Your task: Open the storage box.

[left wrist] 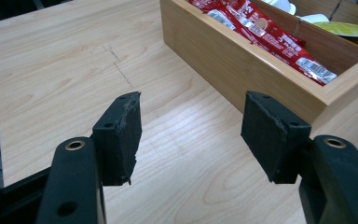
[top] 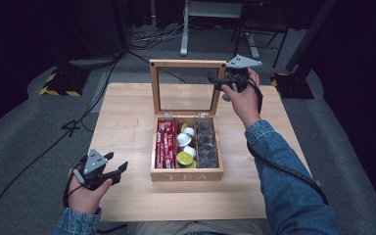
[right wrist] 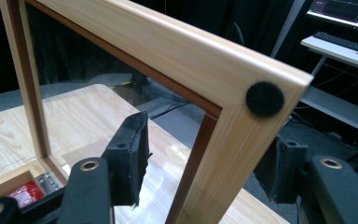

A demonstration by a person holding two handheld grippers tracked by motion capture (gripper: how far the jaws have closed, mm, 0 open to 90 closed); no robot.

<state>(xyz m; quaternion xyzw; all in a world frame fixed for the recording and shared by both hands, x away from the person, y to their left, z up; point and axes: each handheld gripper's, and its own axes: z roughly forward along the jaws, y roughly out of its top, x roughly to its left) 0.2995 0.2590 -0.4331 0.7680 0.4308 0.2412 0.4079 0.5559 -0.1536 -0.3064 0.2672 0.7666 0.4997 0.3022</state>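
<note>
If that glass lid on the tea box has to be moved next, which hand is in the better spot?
Right. The right gripper sits at the upright lid, its jaws on either side of the frame's corner. The left gripper hovers over the table, apart from the tea box.

"TEA" on front wall of wooden box point(top: 187, 176)

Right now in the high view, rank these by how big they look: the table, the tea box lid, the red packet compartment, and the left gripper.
1. table
2. tea box lid
3. and 4. red packet compartment and left gripper: they look alike in size, and the gripper is nearer the camera, so unranked.
</note>
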